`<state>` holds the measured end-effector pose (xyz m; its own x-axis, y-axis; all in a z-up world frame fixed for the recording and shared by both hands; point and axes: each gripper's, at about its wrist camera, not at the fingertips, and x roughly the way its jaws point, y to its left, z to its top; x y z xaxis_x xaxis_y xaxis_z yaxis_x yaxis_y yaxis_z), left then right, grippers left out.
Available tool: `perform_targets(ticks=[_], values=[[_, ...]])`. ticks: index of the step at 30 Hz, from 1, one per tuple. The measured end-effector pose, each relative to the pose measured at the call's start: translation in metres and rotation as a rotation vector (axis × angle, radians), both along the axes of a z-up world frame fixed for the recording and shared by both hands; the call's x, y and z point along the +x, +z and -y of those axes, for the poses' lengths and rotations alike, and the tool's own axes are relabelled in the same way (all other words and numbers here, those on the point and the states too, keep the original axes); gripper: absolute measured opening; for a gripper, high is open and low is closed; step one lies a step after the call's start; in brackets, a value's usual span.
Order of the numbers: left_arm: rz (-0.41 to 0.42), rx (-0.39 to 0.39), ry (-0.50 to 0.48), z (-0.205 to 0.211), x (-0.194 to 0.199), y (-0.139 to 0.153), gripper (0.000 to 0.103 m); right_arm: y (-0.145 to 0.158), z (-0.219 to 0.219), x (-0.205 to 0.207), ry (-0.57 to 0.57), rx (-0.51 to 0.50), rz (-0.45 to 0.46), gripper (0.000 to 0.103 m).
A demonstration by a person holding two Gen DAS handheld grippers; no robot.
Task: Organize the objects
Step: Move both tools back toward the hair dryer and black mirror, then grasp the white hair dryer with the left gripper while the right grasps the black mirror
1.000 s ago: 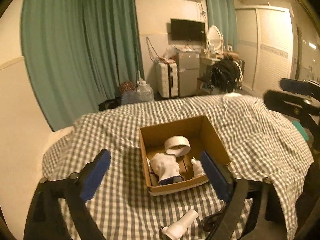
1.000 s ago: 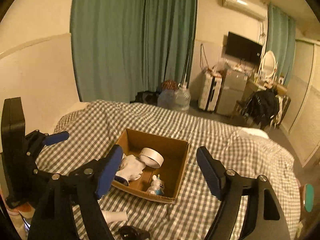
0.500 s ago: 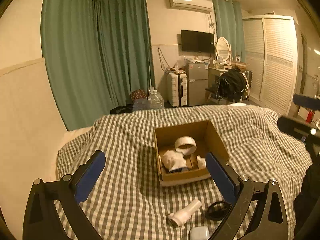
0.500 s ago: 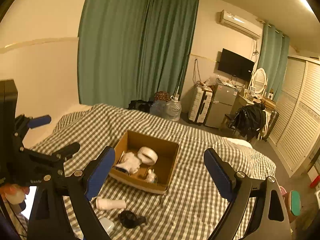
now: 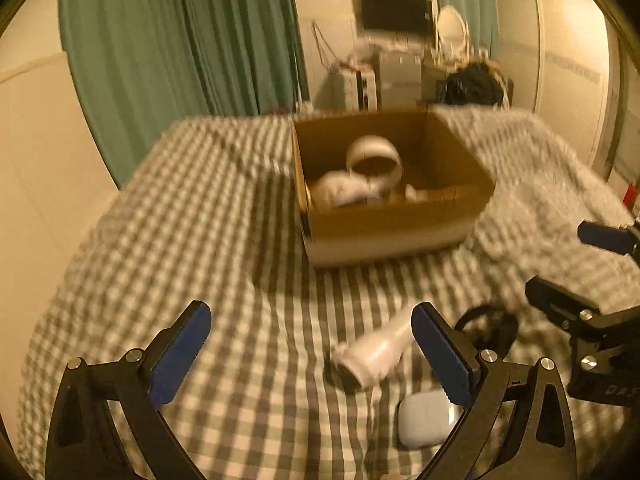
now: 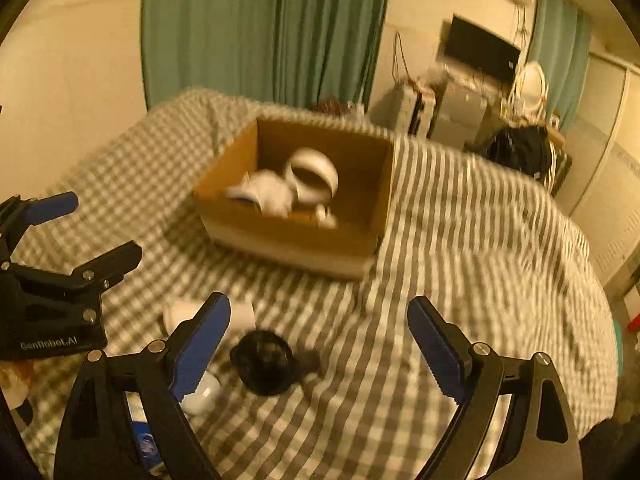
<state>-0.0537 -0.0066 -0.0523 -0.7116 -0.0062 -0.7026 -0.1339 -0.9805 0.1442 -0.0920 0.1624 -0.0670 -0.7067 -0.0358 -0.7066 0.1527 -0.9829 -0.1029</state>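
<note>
Cardboard box (image 5: 394, 222) sits on the checked bed (image 5: 200, 240), already holding white items. Both left tongs (image 5: 310, 344) and right tongs (image 6: 318, 340) hang spread, empty. Next likely: pinching the white tube (image 5: 374, 350) or black ring (image 6: 264, 362) lying nearby.

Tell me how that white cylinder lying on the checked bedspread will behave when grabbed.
The white cylinder lies on its side, so a nudge would probably roll it. Its glossy surface looks slippery. The soft checked bedspread underneath may give when pressed. Motion blur hides finer detail.
</note>
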Motion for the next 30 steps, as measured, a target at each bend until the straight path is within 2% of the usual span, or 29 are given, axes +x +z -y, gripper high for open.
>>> perform_targets(ticks=[3, 8, 19, 20, 21, 24, 26, 30], values=[[0.048, -0.023, -0.005, -0.002, -0.001, -0.024, 0.103, -0.024, -0.003, 0.000, 0.000, -0.025, 0.040, 0.091], [0.086, -0.037, -0.008, 0.000, 0.000, -0.043, 0.103, -0.054, 0.004, -0.003, 0.021, -0.021, 0.103, 0.091], [0.121, 0.008, 0.047, 0.014, -0.007, -0.045, 0.103, -0.094, 0.033, -0.021, 0.102, 0.057, 0.209, 0.090], [0.123, 0.008, 0.046, 0.014, -0.008, -0.045, 0.103, -0.096, 0.034, -0.021, 0.102, 0.065, 0.213, 0.085], [0.123, 0.005, 0.045, 0.013, -0.008, -0.045, 0.103, -0.097, 0.034, -0.021, 0.101, 0.073, 0.212, 0.073], [0.123, -0.009, 0.029, 0.009, -0.010, -0.045, 0.103, -0.091, 0.028, -0.019, 0.103, 0.027, 0.193, 0.073], [0.123, -0.020, 0.012, 0.005, -0.011, -0.046, 0.103, -0.075, 0.019, -0.014, 0.091, -0.014, 0.143, 0.073], [0.132, -0.039, -0.027, -0.009, -0.019, -0.049, 0.103, -0.045, 0.000, -0.013, 0.043, -0.015, 0.061, 0.073]])
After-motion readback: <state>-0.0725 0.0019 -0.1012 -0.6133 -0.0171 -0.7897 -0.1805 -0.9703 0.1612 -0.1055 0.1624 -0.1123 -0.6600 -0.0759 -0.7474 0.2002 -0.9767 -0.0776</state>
